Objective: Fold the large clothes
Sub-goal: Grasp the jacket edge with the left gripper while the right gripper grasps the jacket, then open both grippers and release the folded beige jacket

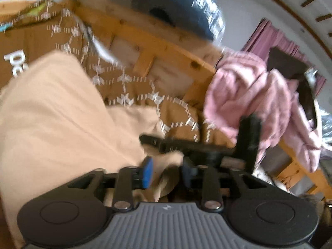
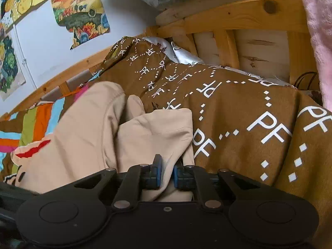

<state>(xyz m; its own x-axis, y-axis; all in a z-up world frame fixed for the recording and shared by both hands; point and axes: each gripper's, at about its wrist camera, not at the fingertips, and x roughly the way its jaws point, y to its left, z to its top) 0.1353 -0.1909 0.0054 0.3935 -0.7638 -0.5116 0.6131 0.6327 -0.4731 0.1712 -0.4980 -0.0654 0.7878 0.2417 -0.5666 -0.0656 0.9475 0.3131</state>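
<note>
Fabric fills the left wrist view: one beige garment [image 1: 58,112] lies spread on a bed covered by a brown blanket [image 1: 128,87] with white markings. The left gripper [image 1: 168,173] points along the bed, tilted, and its two blue-padded fingers [image 1: 147,172] are clenched on a bunched fold of that beige cloth. The picture is blurred. Just ahead of it sits the black frame of the other gripper. Beyond stand a wooden bed frame [image 1: 149,39] and one pink garment [image 1: 253,95] draped over its rail.

From the right wrist, the right gripper [image 2: 167,174] reaches low over the bed, its two fingers [image 2: 158,172] pinching an edge of the same beige garment [image 2: 87,128], which is doubled over itself with a red patch [image 2: 33,149] at its far left end. The brown blanket [image 2: 238,112], printed with "PF", lies beneath and to the right. A striped cloth [image 2: 39,122] shows at left, and several colourful pictures [image 2: 81,10] hang on the wall.
</note>
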